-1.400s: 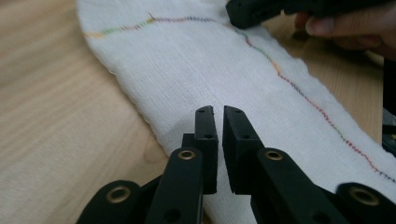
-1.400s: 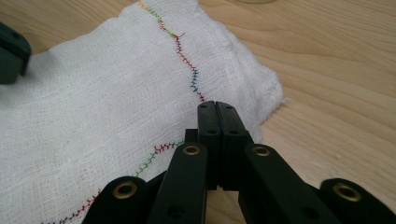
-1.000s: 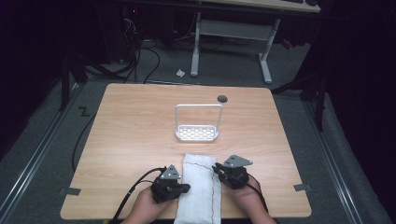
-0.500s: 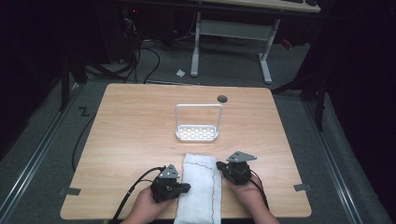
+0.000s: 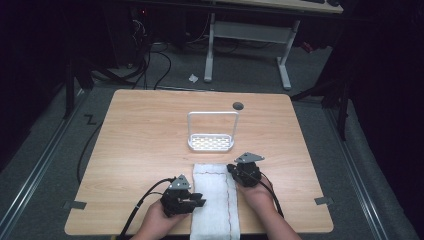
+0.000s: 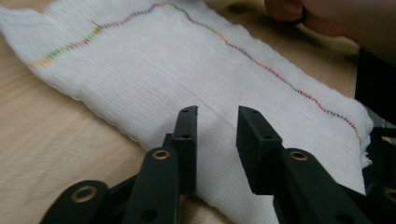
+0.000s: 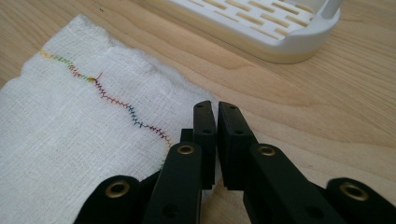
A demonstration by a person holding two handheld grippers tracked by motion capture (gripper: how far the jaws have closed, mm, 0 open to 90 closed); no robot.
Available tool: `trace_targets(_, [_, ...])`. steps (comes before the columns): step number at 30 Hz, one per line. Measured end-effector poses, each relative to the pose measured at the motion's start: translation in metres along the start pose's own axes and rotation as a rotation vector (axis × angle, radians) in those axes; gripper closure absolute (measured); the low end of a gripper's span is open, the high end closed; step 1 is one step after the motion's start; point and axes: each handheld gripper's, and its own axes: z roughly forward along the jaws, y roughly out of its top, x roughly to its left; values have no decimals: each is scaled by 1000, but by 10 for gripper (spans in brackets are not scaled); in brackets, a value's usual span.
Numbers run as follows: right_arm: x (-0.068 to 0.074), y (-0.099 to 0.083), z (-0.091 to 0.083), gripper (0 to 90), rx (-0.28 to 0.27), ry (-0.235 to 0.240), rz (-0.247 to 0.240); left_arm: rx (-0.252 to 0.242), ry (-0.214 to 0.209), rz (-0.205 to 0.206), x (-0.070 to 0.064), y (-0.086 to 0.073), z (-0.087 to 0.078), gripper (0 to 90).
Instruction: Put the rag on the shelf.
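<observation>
High view: a white cloth (image 5: 216, 200) lies flat at the table's (image 5: 140, 150) 6 o'clock edge; a white rack (image 5: 211, 132) stands at centre, at the cloth's 12 o'clock; the left gripper (image 5: 192, 202) sits at the cloth's 9 o'clock side, the right gripper (image 5: 233, 170) at its 1 o'clock corner.
Left gripper view: jaws apart, hovering over the cloth's (image 6: 187, 74) near edge; a wavy coloured stitch line (image 6: 261, 65) runs along the far side.
Right gripper view: jaws nearly together at the cloth's (image 7: 65, 135) corner; whether they pinch fabric, I cannot tell; the rack (image 7: 261, 23) lies at 12 o'clock.
</observation>
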Motion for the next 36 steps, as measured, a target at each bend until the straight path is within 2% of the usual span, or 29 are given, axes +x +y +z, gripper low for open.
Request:
trace_targets(2, [0,1,3,850,-5,0,0,-41,44,-24,8,3,-7,640])
trace_targets(5, [0,0,4,832,-12,5,12,-91,156,-91,27,7,-13,586])
trace_targets(6, [0,-1,4,827,-15,5,11,-100,181,-118,35,9,-13,570])
trace_targets(7, [0,-1,4,827,-15,5,11,-100,181,-118,35,9,-13,562])
trace_targets(9, [-1,-2,4,821,-20,5,8,-114,226,-157,47,13,-11,551])
trace_targets(11, [-1,-2,4,806,-21,6,12,-130,242,-205,61,19,-2,521])
trace_targets(15, [-2,-2,4,800,-21,15,27,-109,246,-235,68,24,9,509])
trace_targets(18, [-3,-3,4,790,-27,20,37,-96,250,-232,66,29,15,592])
trace_targets(20, [-3,-3,5,779,-29,23,39,-85,247,-203,62,30,19,675])
trace_targets(21, [-3,-3,4,760,-29,23,42,-75,255,-153,57,28,22,722])
trace_targets(23, [-3,-2,4,731,-30,21,46,-70,258,-138,55,28,23,781])
trace_targets(24, [-3,-3,0,693,-48,7,48,-64,254,-131,54,28,23,806])
trace_targets(27, [-1,-4,-4,640,-59,32,69,-61,248,-129,54,28,23,823])
trace_targets(28, [3,-5,-5,570,-45,51,63,-60,246,-127,54,28,23,832])
trace_targets(29, [3,-5,-5,570,-45,51,63,-60,245,-129,54,28,23,832])
trace_targets(30, [6,-6,-1,517,-17,61,71,-60,244,-130,54,28,23,833])
trace_targets(32, [8,-7,1,510,-20,49,71,-60,244,-129,54,28,23,833])
trace_targets(36, [6,-6,3,537,-28,55,84,-59,246,-130,54,28,23,832])
